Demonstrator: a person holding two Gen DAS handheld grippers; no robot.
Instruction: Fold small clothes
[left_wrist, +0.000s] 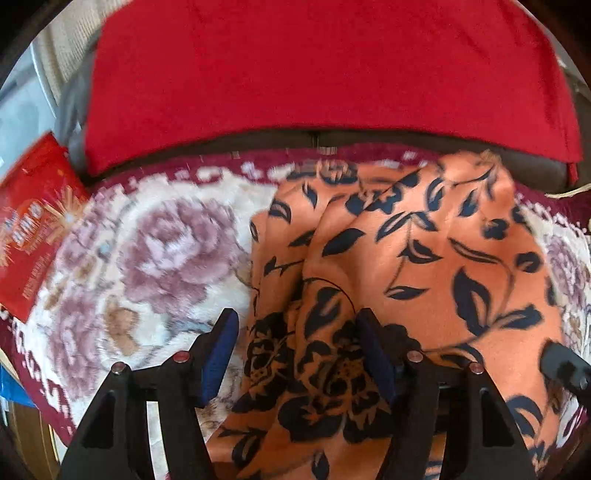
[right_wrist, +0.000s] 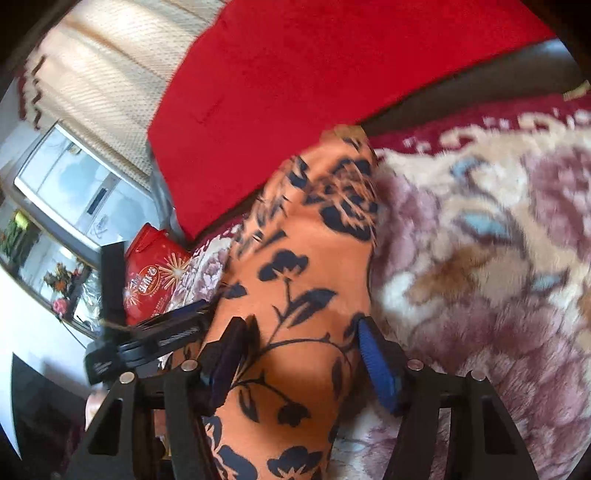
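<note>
The left gripper (left_wrist: 297, 354) and right gripper (right_wrist: 301, 363) both stand wide open over the orange cloth (left_wrist: 406, 258). The cloth lies on a flowered blanket (left_wrist: 155, 251), and its near end is cut off by the frame. Both views are blurred.

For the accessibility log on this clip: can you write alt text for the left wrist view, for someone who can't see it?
The left gripper is open over an orange cloth with dark floral print, which lies rumpled on a cream and pink floral blanket. A red cushion fills the top, and a red printed packet sits at the left edge.
</note>
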